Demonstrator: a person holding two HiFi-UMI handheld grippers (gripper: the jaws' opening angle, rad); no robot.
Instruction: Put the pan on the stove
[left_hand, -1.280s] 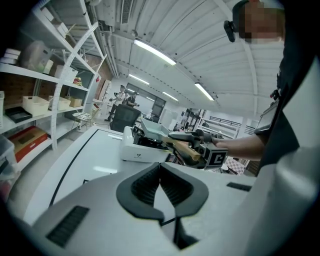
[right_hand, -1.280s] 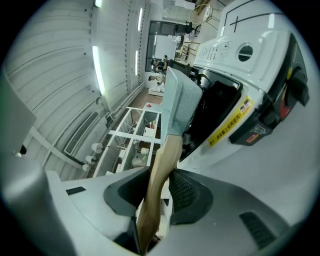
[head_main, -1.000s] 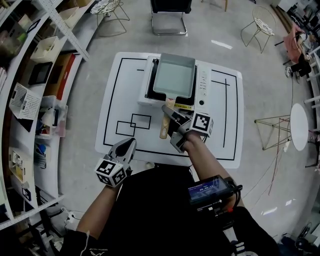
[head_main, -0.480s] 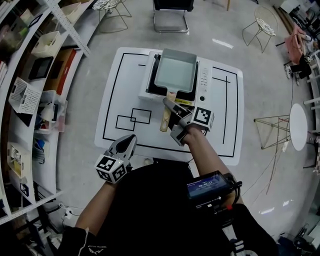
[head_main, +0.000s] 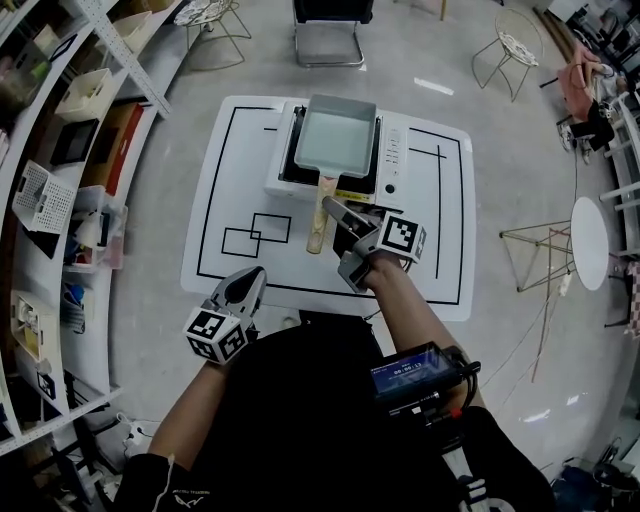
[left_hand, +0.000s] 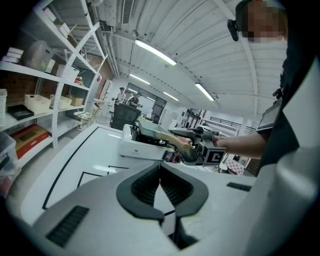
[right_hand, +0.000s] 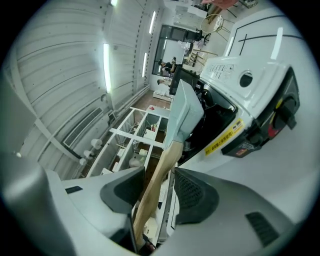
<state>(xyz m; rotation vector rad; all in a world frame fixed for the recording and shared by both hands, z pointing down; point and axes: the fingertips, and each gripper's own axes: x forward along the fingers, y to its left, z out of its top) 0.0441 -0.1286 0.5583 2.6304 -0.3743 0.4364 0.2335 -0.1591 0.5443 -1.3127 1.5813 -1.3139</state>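
Note:
A pale rectangular pan (head_main: 338, 140) sits on the white tabletop stove (head_main: 395, 160), its wooden handle (head_main: 319, 218) pointing toward me. My right gripper (head_main: 331, 238) is at the handle, rolled on its side. Its jaws have just been opening. In the right gripper view the handle (right_hand: 167, 155) runs between the pads (right_hand: 192, 192) with a gap on one side, so the right gripper (right_hand: 157, 187) stands open. My left gripper (head_main: 254, 275) hangs at the table's near edge, shut and empty. In the left gripper view the left gripper (left_hand: 160, 172) faces the stove (left_hand: 137, 147).
The stove stands on a white table (head_main: 230, 200) marked with black lines. Shelving with bins (head_main: 60, 150) runs along the left. A chair (head_main: 330, 30) stands beyond the table, with wire stools and a round white side table (head_main: 588, 240) at the right.
The right gripper's jaws have spread apart around the pan's handle. The pan stays on the stove. The left gripper has hardly moved.

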